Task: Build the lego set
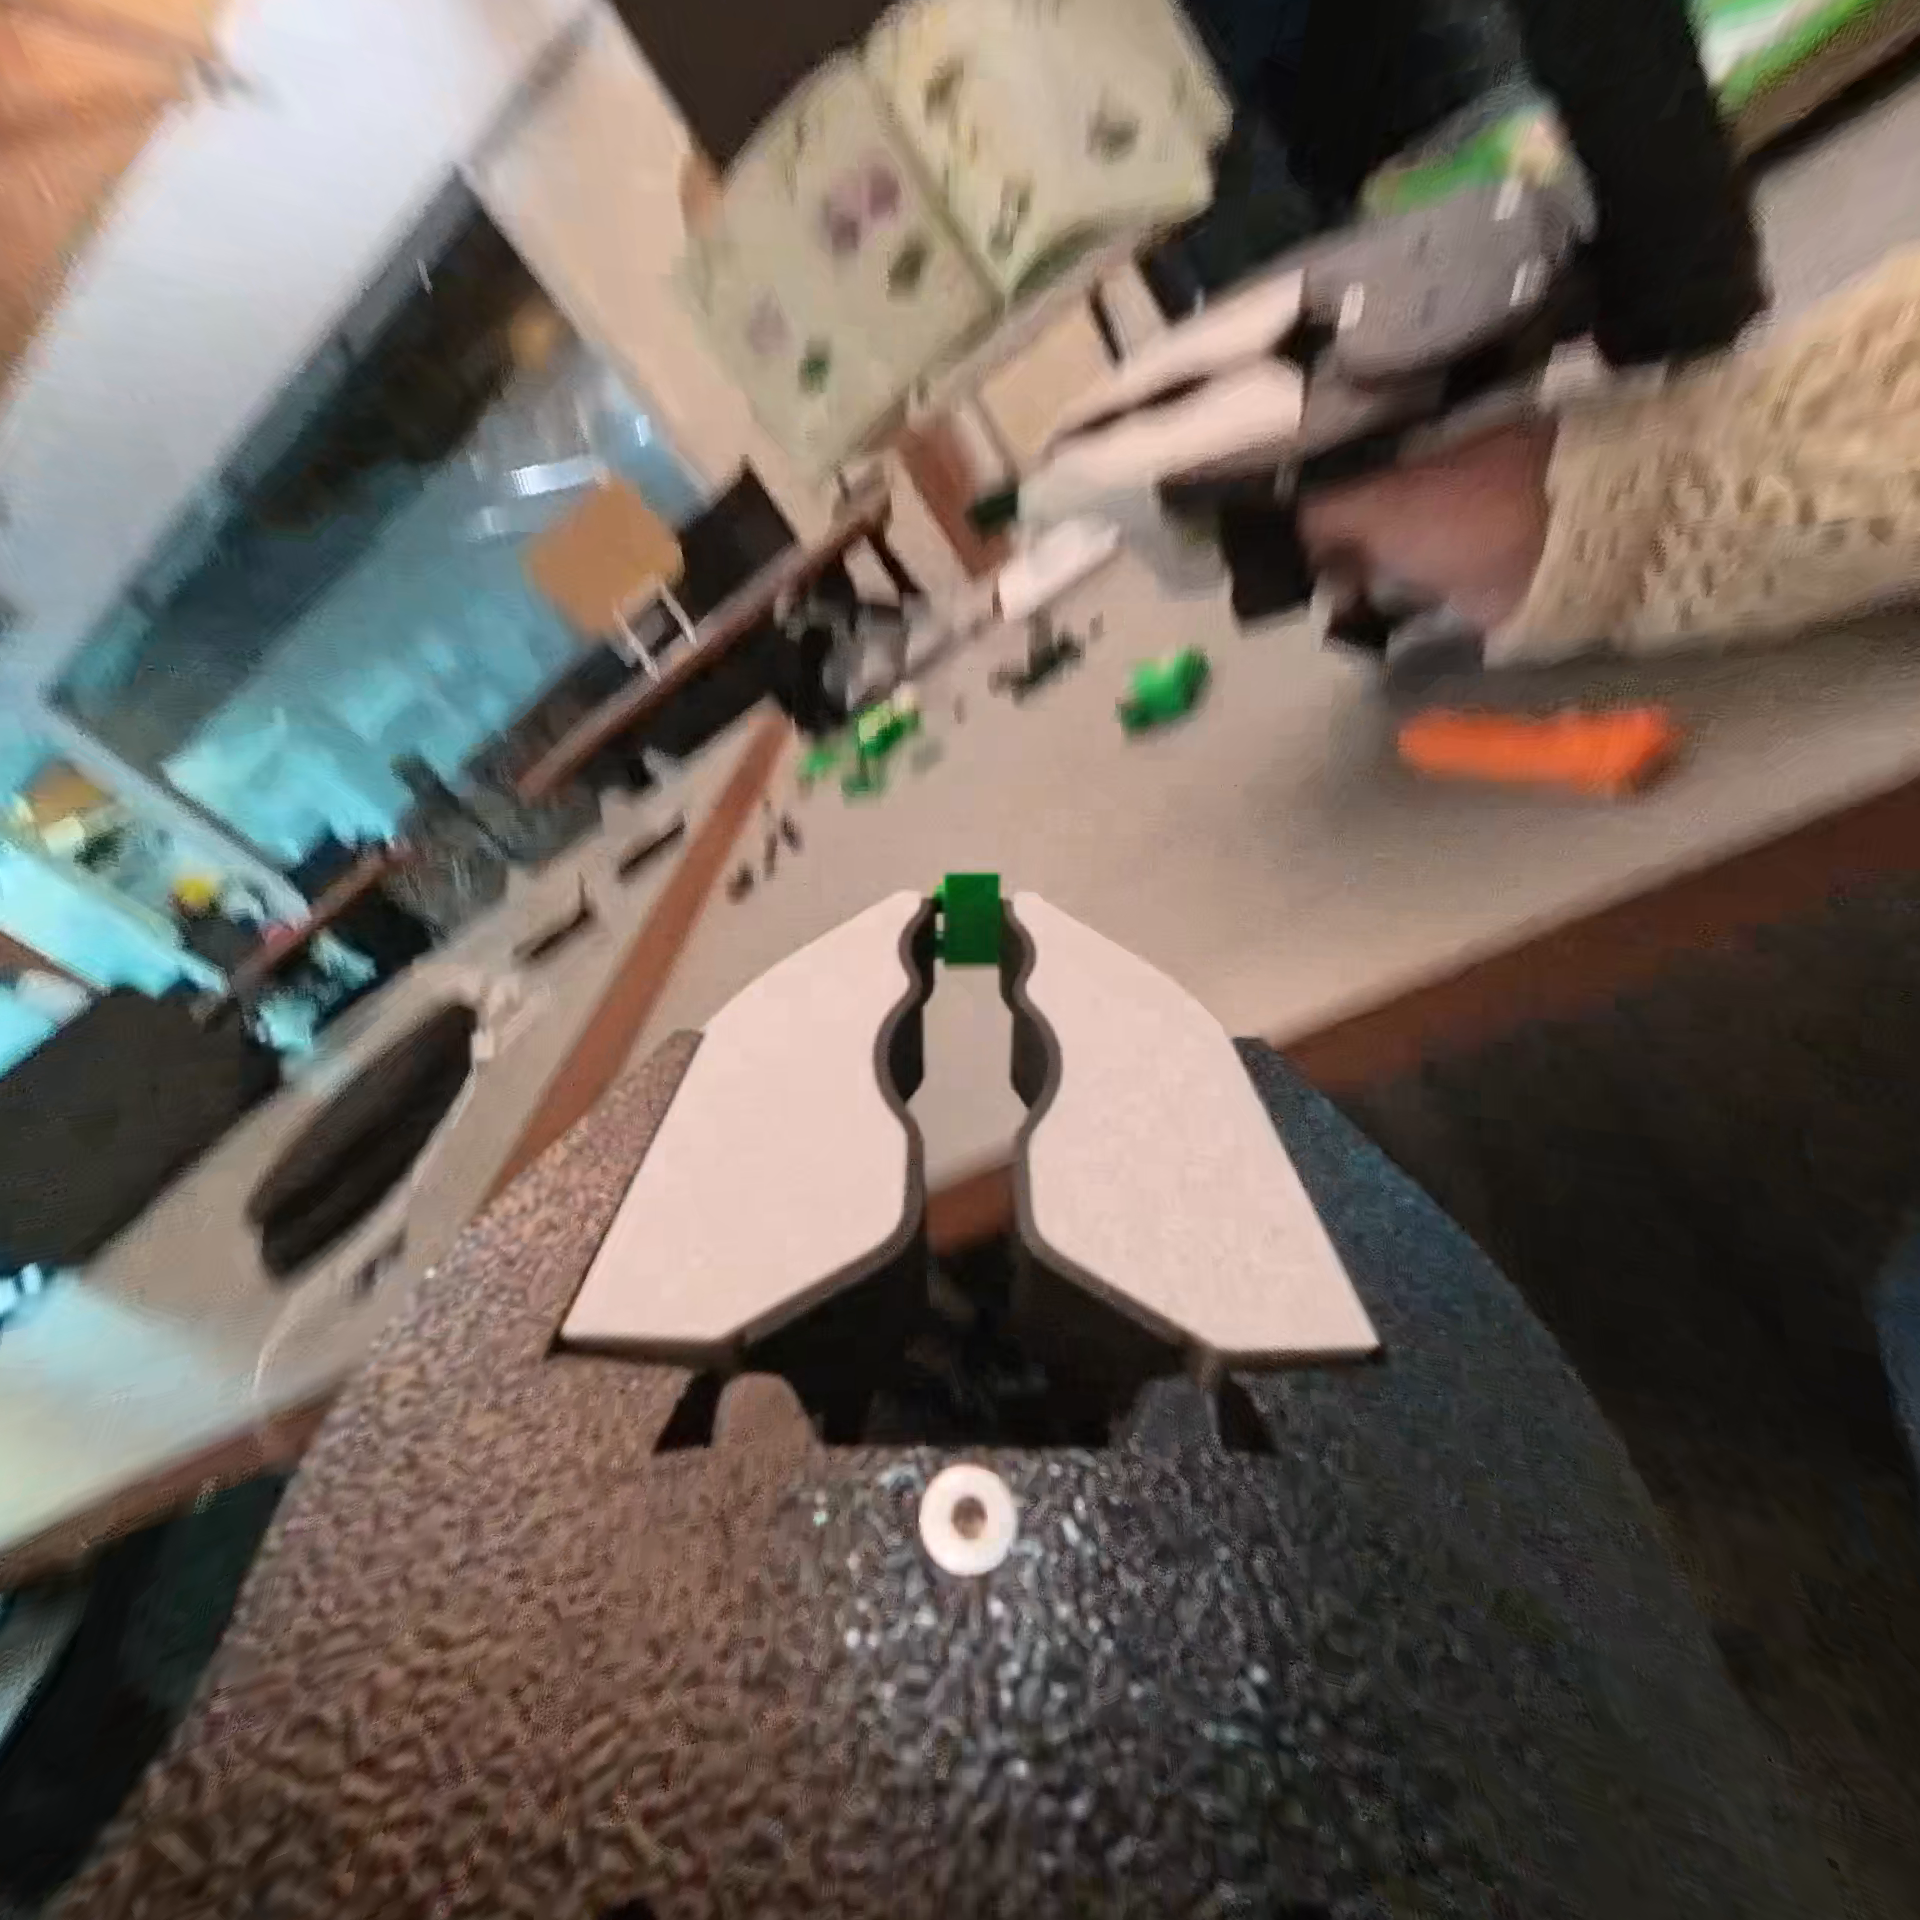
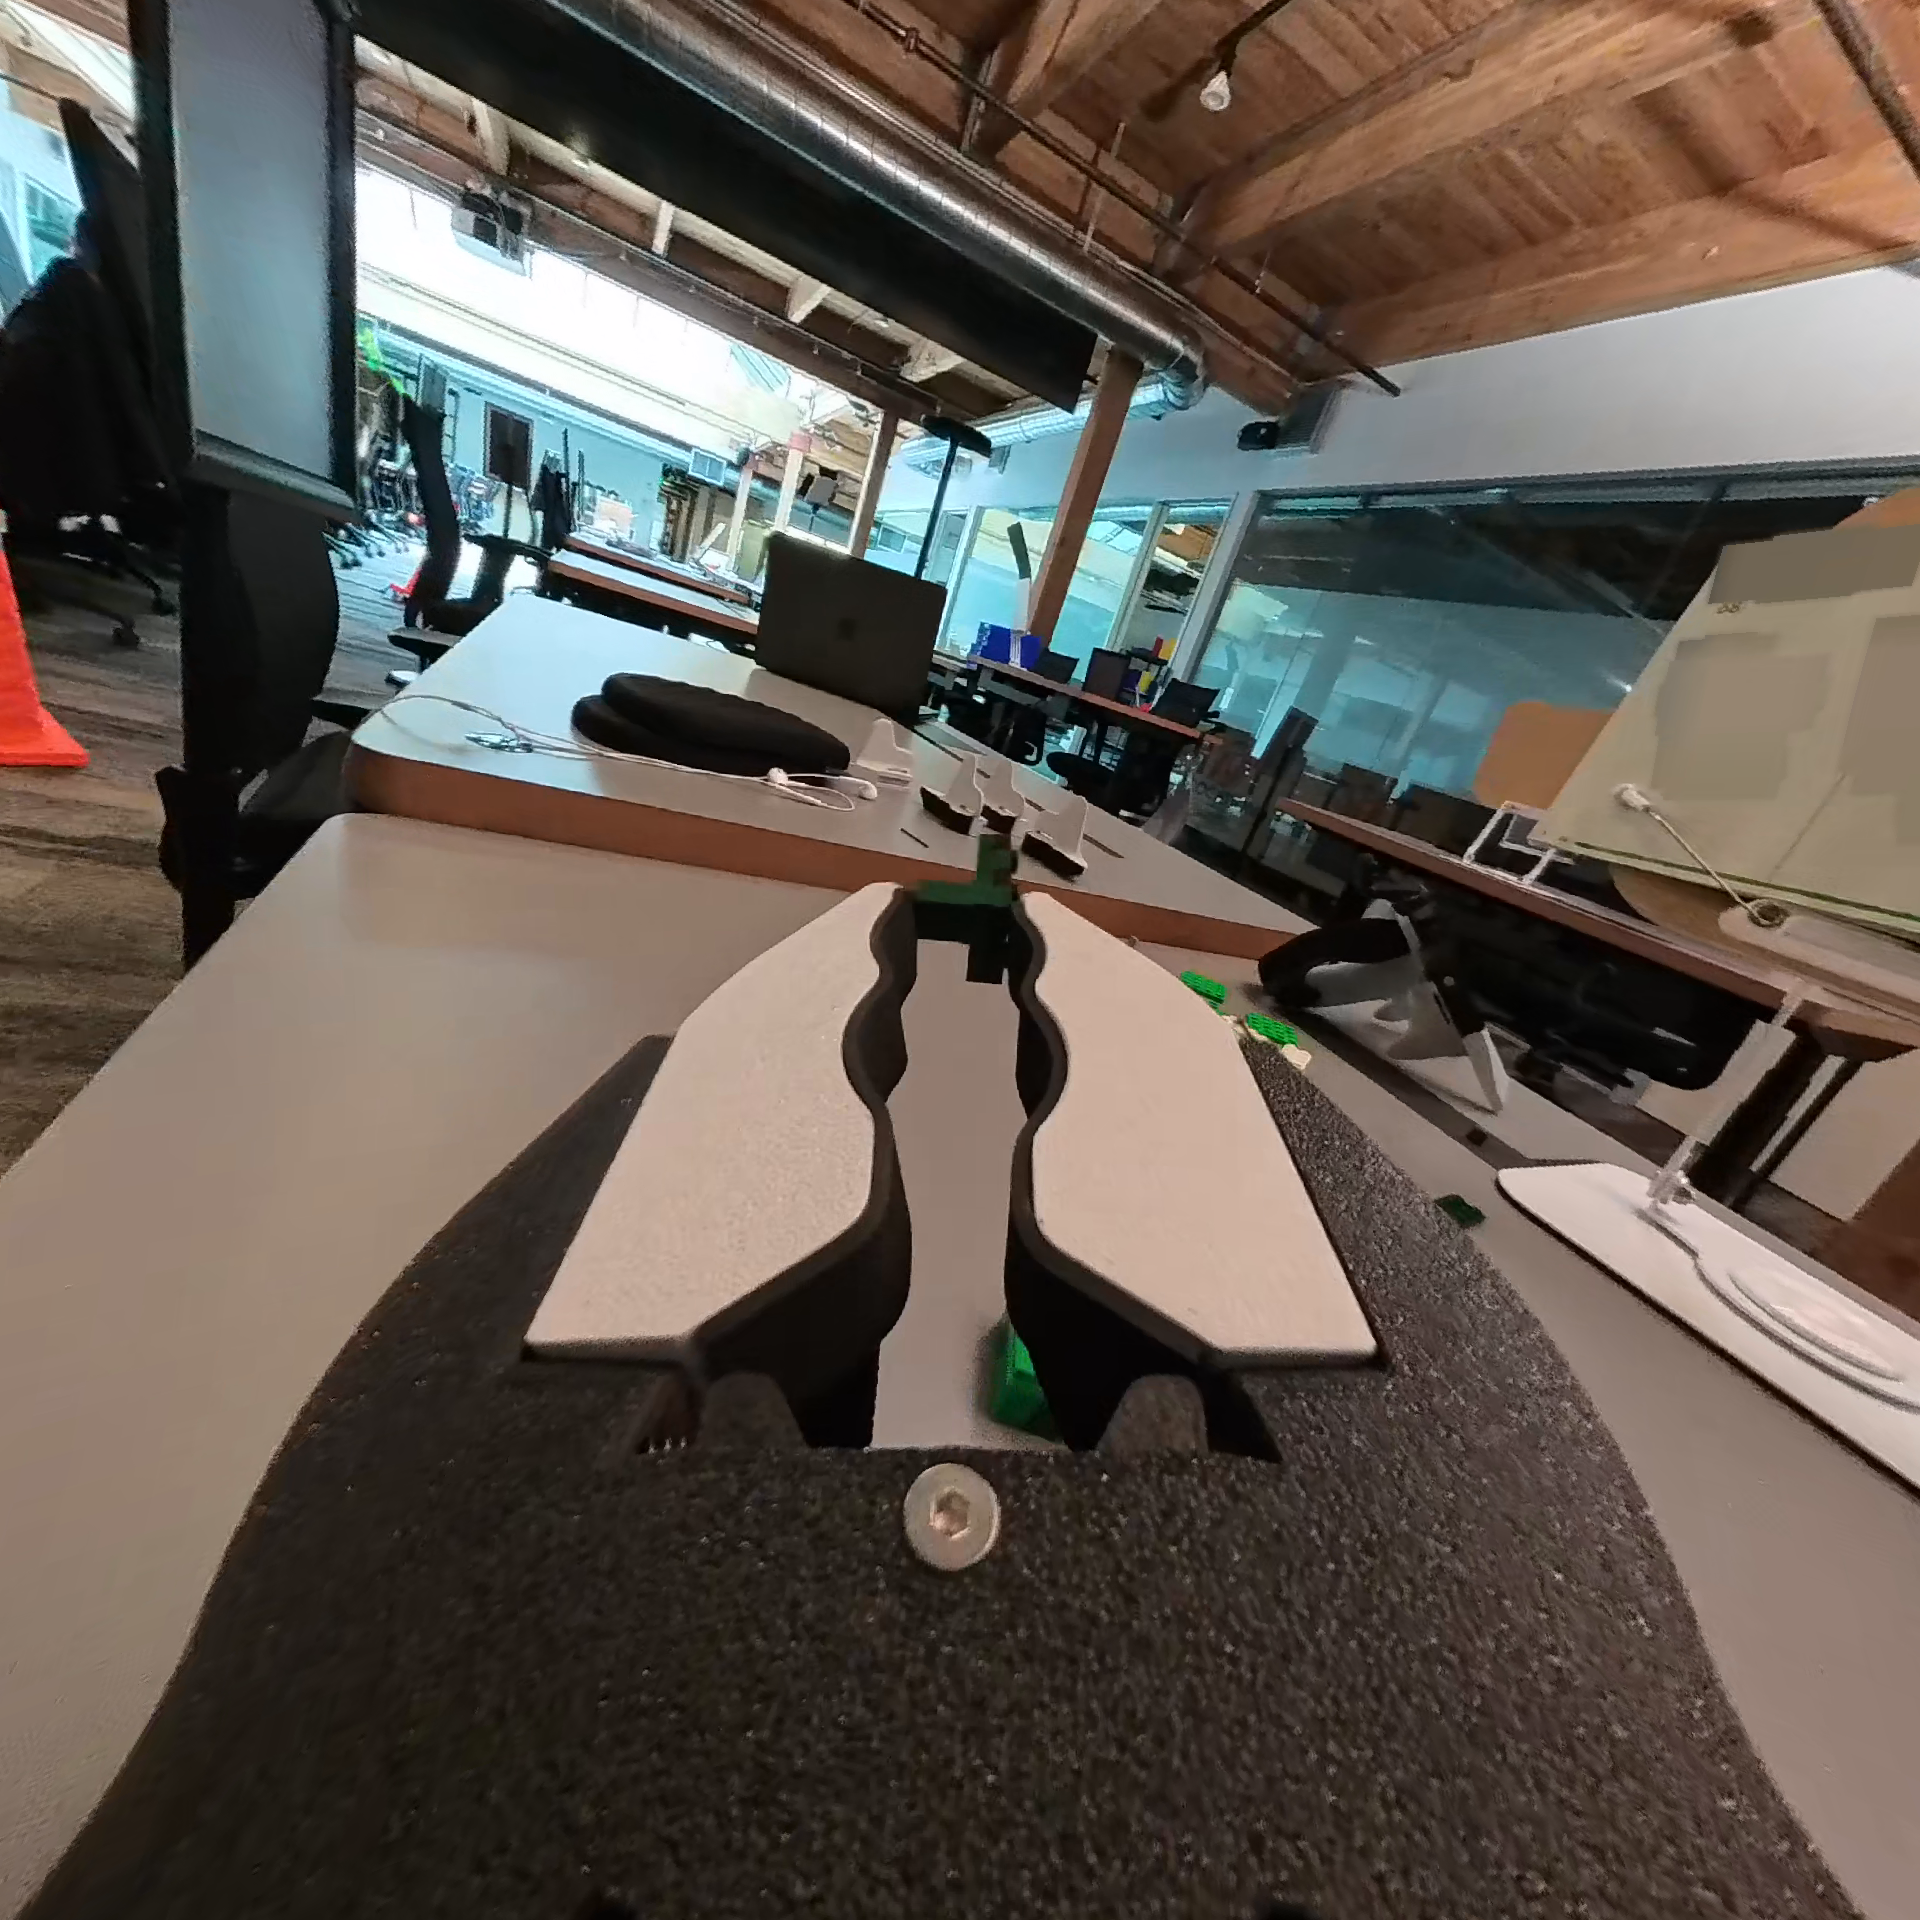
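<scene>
Left wrist view: blurry all over, tilted too. Left claw (image 1: 968, 914) pinched on a small green brick (image 1: 968, 920), right at the tips, up off the table. Below and past it, a grey table (image 1: 1195, 831) with a brown edge. Far out on it, a green lump (image 1: 1164, 691) of bricks, a scatter of little green bits (image 1: 868, 738) to its left, and an orange tool (image 1: 1538, 748) to its right (too smeared to say more). Across the top right, a fuzzy tan sleeve (image 1: 1714, 499). Behind, a pale open booklet (image 1: 935, 208) standing up. No words clear enough to read.

Right wrist view: sharp. Right claw (image 2: 961, 914) closed on a dark green build (image 2: 977, 914), held at the tips with a stub poking up above them. Under the claw's body, another green brick (image 2: 1013, 1392) lying on the grey table (image 2: 416, 987). More green bricks (image 2: 1268, 1027) on the table just right of the claw. At the far right, a white stand base (image 2: 1621, 1247) and a pale sheet (image 2: 1766, 748) propped on a clear holder (grey patches laid over its print). On the next table, a dark laptop (image 2: 847, 634), black pads (image 2: 707, 727) and white earbuds (image 2: 821, 795). Big open room: wood ceiling (image 2: 1455, 156), glass walls (image 2: 1455, 623), an orange cone (image 2: 26, 686) on the floor at left.
</scene>
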{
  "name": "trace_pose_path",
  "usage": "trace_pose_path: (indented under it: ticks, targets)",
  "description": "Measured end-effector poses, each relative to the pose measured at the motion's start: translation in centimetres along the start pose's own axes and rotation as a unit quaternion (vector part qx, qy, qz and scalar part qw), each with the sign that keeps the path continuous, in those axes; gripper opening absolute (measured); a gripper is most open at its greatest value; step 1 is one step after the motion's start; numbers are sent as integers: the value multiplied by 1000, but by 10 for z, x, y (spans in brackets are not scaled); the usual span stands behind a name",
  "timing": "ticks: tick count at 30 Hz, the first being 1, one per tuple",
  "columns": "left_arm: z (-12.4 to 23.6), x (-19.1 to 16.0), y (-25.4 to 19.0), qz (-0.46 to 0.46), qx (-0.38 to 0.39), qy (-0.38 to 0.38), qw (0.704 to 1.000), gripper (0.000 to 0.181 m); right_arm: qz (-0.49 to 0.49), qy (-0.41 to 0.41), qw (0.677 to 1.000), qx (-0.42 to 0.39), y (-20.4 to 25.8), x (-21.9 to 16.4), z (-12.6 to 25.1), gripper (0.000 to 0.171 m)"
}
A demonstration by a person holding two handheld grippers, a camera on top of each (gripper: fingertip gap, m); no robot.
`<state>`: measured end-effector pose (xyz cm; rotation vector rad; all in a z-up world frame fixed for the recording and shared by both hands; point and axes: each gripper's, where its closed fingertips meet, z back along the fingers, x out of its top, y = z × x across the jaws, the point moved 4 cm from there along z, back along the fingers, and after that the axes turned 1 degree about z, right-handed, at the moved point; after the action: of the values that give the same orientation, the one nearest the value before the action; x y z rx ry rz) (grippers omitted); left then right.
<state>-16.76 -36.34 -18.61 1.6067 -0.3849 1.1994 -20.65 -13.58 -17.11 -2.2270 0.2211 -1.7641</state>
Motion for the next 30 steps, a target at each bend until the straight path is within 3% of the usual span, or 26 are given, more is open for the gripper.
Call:
trace_pose_path:
  ticks: [3, 7, 13, 17, 23, 30]
  targets:
    - [-52, 42, 1, -8, 6, -97, 995, 12, -4, -6, 1000, -16, -8, -1, 0, 16]
    - [-126, 71, 23, 12, 21, -188, 982, 12, 8, -3, 999, -53, -25, -4, 1, 16]
    - [-231, 69, 54, 56, 4, -223, 973, 11, 20, 5, 996, -92, -48, -7, 11, 16]
    - [-287, 56, 51, 76, -12, -219, 973, 11, 54, 9, 992, -113, -60, -6, 24, 16]
    - [-344, 62, 21, 122, -47, -228, 965, 12, 74, 21, 989, -129, -81, -10, 39, 16]
    - [-380, 77, -7, 125, -78, -230, 962, 12, 53, 27, 983, -176, -113, -14, 55, 16]
